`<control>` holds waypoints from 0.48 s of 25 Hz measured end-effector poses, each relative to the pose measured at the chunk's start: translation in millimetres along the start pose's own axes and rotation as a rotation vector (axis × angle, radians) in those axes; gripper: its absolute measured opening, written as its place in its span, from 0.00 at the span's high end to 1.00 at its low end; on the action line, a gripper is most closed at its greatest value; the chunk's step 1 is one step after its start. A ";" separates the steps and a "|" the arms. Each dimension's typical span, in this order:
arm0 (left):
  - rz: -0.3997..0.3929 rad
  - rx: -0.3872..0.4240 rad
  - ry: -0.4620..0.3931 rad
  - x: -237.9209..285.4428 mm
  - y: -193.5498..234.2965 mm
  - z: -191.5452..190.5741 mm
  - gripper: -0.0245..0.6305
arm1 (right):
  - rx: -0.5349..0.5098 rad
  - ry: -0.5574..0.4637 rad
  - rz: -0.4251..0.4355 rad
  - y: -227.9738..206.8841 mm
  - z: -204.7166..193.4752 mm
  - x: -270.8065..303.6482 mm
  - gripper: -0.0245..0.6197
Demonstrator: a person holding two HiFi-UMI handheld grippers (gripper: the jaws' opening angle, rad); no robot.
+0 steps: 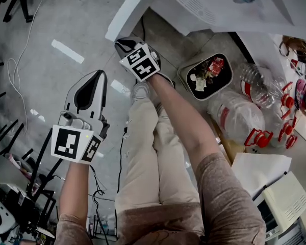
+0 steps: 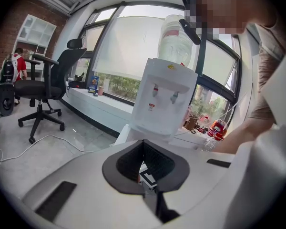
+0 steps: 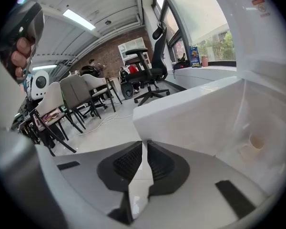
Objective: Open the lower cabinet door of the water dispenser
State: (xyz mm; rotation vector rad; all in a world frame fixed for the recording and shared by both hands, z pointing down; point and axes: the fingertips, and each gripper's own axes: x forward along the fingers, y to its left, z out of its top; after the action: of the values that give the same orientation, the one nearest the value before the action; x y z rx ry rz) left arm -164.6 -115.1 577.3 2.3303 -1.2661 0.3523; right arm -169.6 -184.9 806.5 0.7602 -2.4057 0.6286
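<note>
Just ahead-right of right gripper (image 3: 144, 144): cabinet door (image 3: 190, 111), swung out, free edge upright
Right jaws: almost together, empty
Left gripper (image 1: 98, 75): jaws together, farther back

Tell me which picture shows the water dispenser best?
The left gripper view: the water dispenser stands facing us, taps and bottle showing. The head view sees only its top from above; the right gripper view only its open bottom.

Open-plan office here, black swivel chair (image 2: 47, 87) at the left, row of chairs (image 3: 71, 97) mid-left, water dispenser (image 2: 164, 101) centre by wide windows (image 2: 126, 46), brick wall (image 2: 9, 37) upper left
</note>
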 end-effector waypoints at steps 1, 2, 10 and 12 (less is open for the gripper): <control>0.002 -0.001 -0.003 -0.3 1.3 0.4 0.94 | -0.001 0.001 0.001 0.2 1.5 1.2 0.90; 0.004 -0.003 -0.005 -0.6 2.6 0.6 0.94 | -0.002 0.002 0.004 0.9 2.8 2.1 0.90; 0.021 -0.030 -0.020 -4.0 1.2 7.8 0.94 | -0.038 0.032 0.054 12.5 6.4 -16.9 0.87; 0.023 -0.031 -0.028 -5.6 -2.1 14.6 0.94 | -0.044 0.017 0.062 15.0 15.1 -29.7 0.87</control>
State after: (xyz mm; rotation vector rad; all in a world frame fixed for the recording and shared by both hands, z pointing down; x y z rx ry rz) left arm -165.8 -117.5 561.7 2.3044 -1.3030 0.3060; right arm -163.5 -171.2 773.1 0.6619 -2.4270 0.6022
